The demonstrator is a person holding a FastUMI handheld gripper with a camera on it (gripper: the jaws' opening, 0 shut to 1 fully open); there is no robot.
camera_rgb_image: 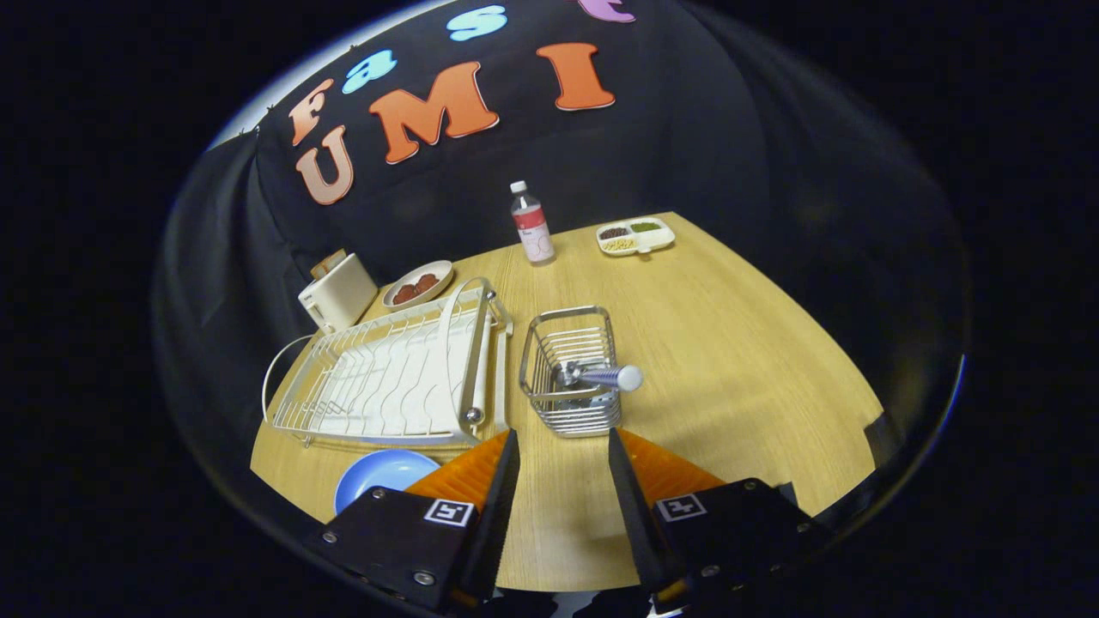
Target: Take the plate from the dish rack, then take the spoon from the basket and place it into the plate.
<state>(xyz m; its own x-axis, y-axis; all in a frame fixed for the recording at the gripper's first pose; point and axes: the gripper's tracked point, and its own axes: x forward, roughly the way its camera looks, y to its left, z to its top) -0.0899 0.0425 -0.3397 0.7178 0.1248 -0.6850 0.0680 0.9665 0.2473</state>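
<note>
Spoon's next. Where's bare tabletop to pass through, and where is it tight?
Bare wood lies between the open gripper and the wire basket, and widely beyond the basket's far side toward the divided snack tray. Crowded: dish rack, blue plate, toaster, bowl, bottle.

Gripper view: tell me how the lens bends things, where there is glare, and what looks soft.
Gripper view: fisheye curves the table edge; light is even, with small glints on the wire basket and the spoon in it; the far bottle looks soft; the open gripper, holding nothing, partly hides the blue plate.
</note>
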